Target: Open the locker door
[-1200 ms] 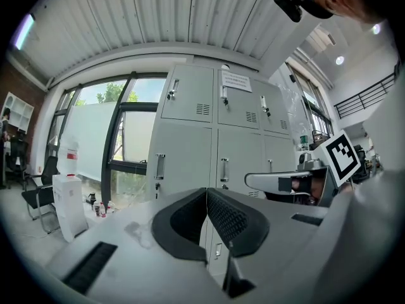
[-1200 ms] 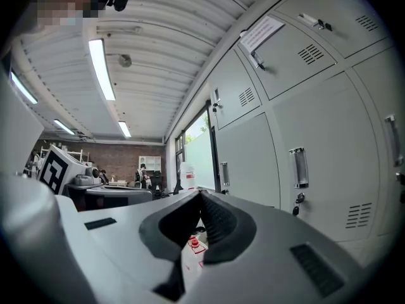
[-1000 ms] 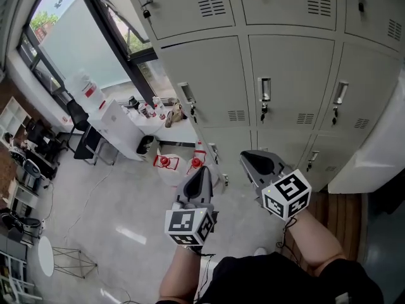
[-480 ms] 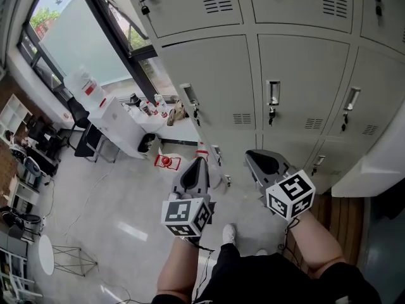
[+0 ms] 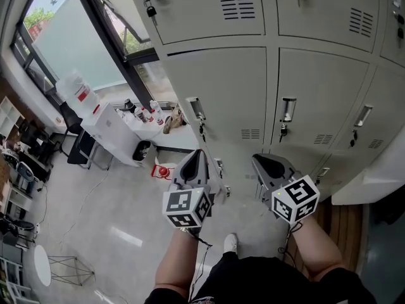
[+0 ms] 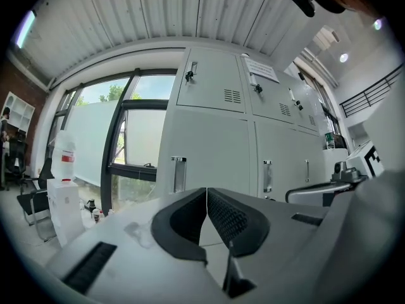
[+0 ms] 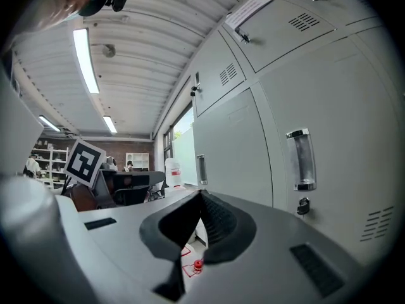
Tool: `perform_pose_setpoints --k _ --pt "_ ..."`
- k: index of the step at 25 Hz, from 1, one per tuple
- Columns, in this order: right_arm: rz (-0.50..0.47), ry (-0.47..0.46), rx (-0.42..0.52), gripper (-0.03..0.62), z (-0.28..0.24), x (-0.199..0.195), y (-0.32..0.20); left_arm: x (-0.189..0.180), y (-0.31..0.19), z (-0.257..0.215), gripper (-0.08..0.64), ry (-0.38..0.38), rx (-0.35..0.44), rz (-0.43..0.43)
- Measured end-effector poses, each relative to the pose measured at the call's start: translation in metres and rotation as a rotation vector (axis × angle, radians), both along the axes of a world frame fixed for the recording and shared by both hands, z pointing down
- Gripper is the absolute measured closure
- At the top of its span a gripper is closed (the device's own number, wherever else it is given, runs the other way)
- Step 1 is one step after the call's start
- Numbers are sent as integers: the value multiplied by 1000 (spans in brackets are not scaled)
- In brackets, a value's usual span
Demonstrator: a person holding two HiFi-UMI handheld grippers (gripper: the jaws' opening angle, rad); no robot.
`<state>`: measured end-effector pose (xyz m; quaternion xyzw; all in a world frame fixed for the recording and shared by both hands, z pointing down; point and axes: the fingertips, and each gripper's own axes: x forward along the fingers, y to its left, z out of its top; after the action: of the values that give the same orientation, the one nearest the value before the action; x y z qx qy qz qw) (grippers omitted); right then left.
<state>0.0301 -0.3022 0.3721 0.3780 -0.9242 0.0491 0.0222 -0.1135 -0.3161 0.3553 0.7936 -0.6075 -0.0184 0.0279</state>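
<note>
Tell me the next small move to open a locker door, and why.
Probably open the right gripper and move it toward the nearest door handle: its jaws are together and empty, short of the locker door, which looks closed.

The locker doors (image 5: 215, 90) look like smooth, matt-painted sheet metal with shiny chromed handles (image 5: 288, 109), the left gripper (image 5: 199, 152) and right gripper (image 5: 257, 159) have smooth matt grey plastic shells and black, finely ribbed rubbery pads (image 6: 228, 217), and the pale floor (image 5: 95, 220) is glossy beside brown wooden boards (image 5: 335, 211).
</note>
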Motion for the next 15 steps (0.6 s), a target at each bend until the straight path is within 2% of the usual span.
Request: perform_pose_setpoints --k 13,15 --pt "78 19 -49 538 21 -20 -47 -40 -87 9 540 -24 -10 5" --pt "96 20 -53 538 24 -20 -53 -45 -99 11 490 -21 -10 4"
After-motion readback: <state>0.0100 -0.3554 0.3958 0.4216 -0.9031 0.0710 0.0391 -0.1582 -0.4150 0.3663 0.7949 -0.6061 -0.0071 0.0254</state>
